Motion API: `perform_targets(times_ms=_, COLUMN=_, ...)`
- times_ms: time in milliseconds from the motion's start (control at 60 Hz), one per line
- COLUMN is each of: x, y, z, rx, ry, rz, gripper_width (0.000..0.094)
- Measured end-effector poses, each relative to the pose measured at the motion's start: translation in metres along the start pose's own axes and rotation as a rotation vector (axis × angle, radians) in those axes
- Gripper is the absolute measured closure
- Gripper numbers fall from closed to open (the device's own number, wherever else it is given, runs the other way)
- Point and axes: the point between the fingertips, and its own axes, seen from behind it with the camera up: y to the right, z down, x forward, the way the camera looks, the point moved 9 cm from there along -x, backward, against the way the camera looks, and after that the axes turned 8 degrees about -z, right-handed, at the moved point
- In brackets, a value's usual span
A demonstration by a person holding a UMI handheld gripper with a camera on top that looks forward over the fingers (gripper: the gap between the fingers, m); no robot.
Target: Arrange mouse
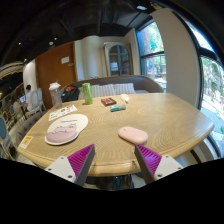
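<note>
Gripper (113, 163) fingers stood wide apart and held nothing, the purple pads (82, 160) angled outward at 7 and 5 o'clock above the near rim of the table (165, 120). Mouse (133, 135), the task's thing, lay just ahead of the fingers at about 1 o'clock, resting on the bare wood and apart from both pads. It appeared as a low, rounded, pale pink oval with a smooth domed top; no cord could be made out, and its buttons were too small to tell.

By judgement, the step in hand was the approach. To do it well, the fingers would need to shift slightly toward 1 o'clock until the mouse sat centred between them, then come down low enough for the pads to meet its flanks rather than its sloping top, where a smooth shell would likely slip. The long axis of the mouse ran roughly across the fingers' line, so a turn of the wrist might be called for to take it across its narrow width.

Farther off, at 10 o'clock, a plate (66, 130) carried a pinkish item. Beyond it, at 11 o'clock, stood a green bottle (87, 93); a small brown box (108, 101) and a teal item (118, 108) lay near the middle of the table. Windows (152, 50) closed the scene at 1 o'clock.
</note>
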Motion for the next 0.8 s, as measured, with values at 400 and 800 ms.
perform_targets(times_ms=400, x=0.059, y=0.087, z=-0.002, rx=-0.027, ry=-0.018, rz=0.137, gripper_width=0.0106)
perform_targets(times_ms=800, x=0.107, y=0.113, z=-0.027, rx=-0.001, ry=-0.024, rz=0.164, gripper_width=0.0323)
